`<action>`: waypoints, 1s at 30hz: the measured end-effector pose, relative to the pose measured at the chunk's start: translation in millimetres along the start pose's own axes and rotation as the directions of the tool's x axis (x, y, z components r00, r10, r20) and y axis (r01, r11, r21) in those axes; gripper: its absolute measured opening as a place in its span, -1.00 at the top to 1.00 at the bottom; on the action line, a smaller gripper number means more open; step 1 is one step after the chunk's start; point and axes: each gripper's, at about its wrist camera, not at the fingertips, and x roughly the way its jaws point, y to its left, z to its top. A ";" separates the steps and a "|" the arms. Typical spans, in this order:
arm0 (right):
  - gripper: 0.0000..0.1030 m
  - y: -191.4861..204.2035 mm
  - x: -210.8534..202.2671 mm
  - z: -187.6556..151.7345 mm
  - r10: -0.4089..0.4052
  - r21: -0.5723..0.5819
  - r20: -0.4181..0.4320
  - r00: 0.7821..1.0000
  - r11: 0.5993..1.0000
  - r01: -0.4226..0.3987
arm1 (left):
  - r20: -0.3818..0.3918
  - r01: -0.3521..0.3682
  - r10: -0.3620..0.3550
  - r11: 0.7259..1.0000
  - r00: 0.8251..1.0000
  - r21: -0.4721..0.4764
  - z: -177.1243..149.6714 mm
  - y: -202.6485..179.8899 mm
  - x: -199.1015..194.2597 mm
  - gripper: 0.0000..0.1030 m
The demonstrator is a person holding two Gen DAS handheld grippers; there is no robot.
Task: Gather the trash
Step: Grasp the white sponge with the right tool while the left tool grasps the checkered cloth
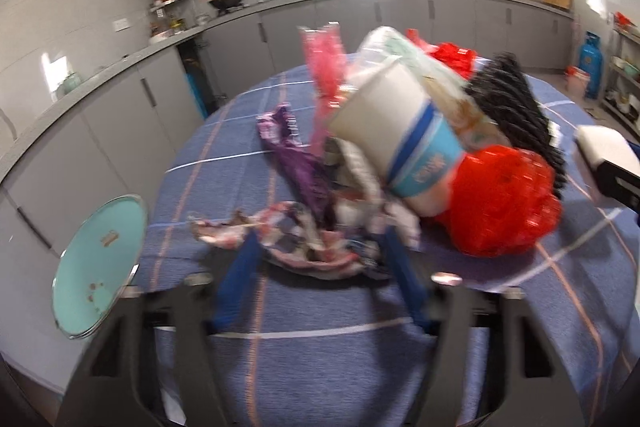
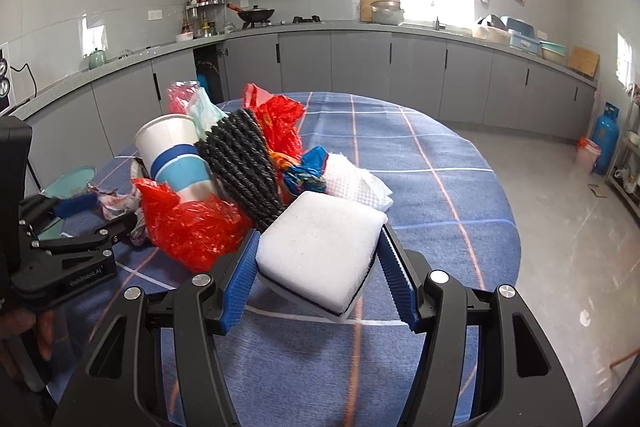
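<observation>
The trash heap (image 2: 224, 179) sits mid-table (image 2: 440, 195), at ten o'clock from my right gripper (image 2: 316, 247), which clamps a white sponge (image 2: 320, 247). My left gripper (image 1: 320, 251), spread, seems to straddle a crumpled wrapper (image 1: 296, 243); it's light and crushable, so I'd pinch a fold.

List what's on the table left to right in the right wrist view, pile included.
Left gripper → paper cup → dark knitted cloth → white sponge held in the right gripper → bare blue tablecloth.
</observation>
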 end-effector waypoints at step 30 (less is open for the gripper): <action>-0.16 5.5 -4.1 1.8 -0.009 -0.006 0.026 1.000 1.000 0.009 | -0.042 0.108 -0.107 0.994 0.993 0.008 -3.1 -7.7 5.5 0.44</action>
